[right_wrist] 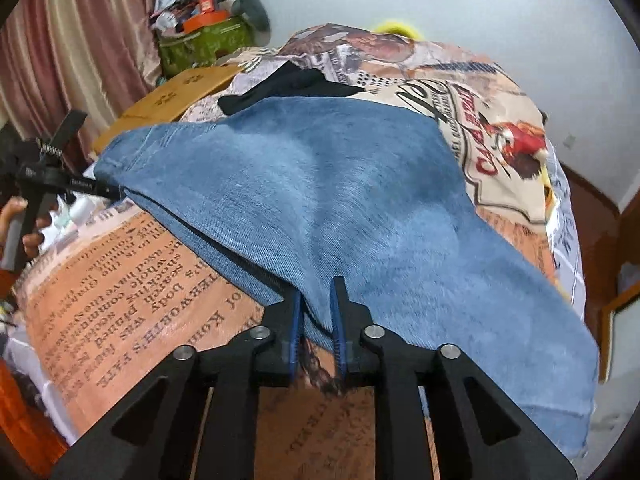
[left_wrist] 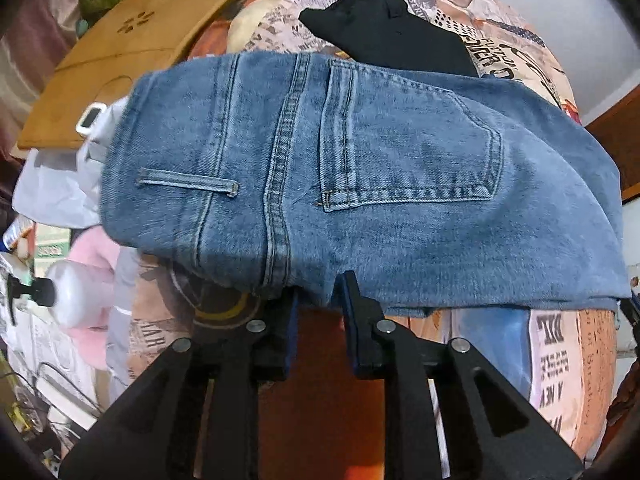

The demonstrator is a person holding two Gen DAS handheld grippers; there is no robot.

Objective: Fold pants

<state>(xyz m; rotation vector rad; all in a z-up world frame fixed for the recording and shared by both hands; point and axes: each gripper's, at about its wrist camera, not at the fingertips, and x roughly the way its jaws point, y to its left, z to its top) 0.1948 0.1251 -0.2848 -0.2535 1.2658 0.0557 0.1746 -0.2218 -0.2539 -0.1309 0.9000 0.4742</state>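
Newsprint-patterned bedding point(right_wrist: 120, 280) carried the jeans point(left_wrist: 360, 184), folded, their long axis running across its near edge. Left gripper point(left_wrist: 316, 296) stood at the seat end, right gripper point(right_wrist: 316, 304) at the leg end; both had slackened, denim loose between their jaws.

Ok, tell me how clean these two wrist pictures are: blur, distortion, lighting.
Left wrist: strong fisheye bending, jeans sharp enough to show stitching, soft even light. Right wrist: same bending, denim smeared by motion blur, bedspread print still legible, no glare.
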